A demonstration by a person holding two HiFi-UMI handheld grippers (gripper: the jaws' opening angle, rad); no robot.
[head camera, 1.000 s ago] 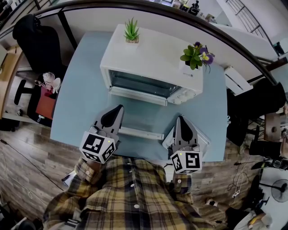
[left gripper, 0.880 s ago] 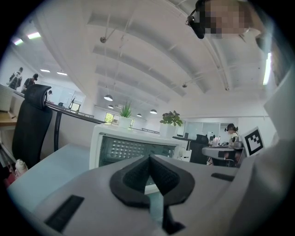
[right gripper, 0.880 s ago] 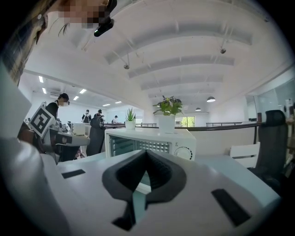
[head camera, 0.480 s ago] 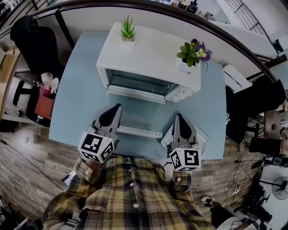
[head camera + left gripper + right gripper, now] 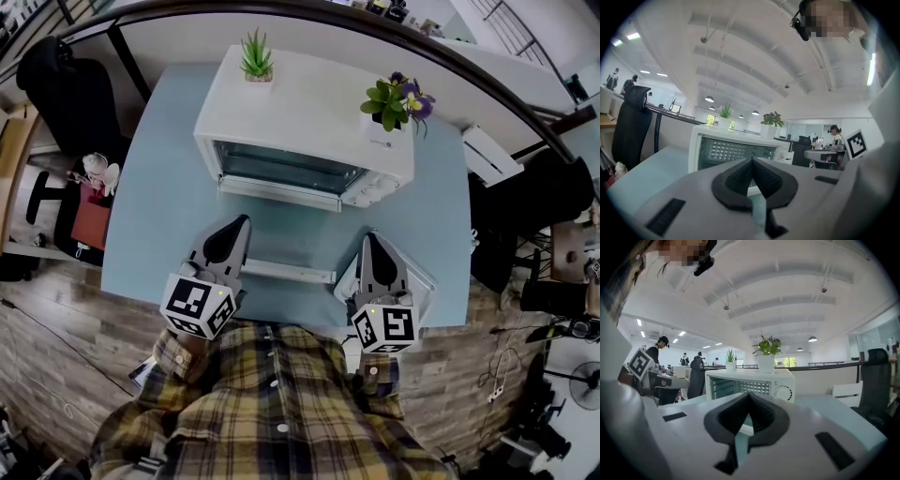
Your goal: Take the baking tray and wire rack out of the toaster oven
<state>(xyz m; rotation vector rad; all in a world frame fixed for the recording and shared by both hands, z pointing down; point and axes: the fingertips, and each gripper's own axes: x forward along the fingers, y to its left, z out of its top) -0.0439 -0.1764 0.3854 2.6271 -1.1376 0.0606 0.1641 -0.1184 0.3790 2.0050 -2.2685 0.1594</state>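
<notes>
White and boxy, the toaster oven [image 5: 309,112] sits toward the far side of the pale blue table [image 5: 150,225], with its glass door [image 5: 286,169] shut and facing you and its knobs [image 5: 373,195] at the right end of the front. Behind the glass you can see a dotted back wall, but the baking tray and wire rack cannot be told apart in there. On the oven's top stand a spiky green plant [image 5: 254,58] at the left and a flowering plant [image 5: 394,98] at the right. A narrow white strip [image 5: 286,272] lies on the table nearer you, well short of the oven. Around the table there is wood flooring [image 5: 47,356], a black office chair [image 5: 70,84] off to the left and a curved dark rail beyond. Your left gripper [image 5: 239,223] and right gripper [image 5: 372,240] hang over the near part of the table, both aimed at the oven front and clear of it. Each has its jaws pressed together pad to pad, with nothing caught between them.
</notes>
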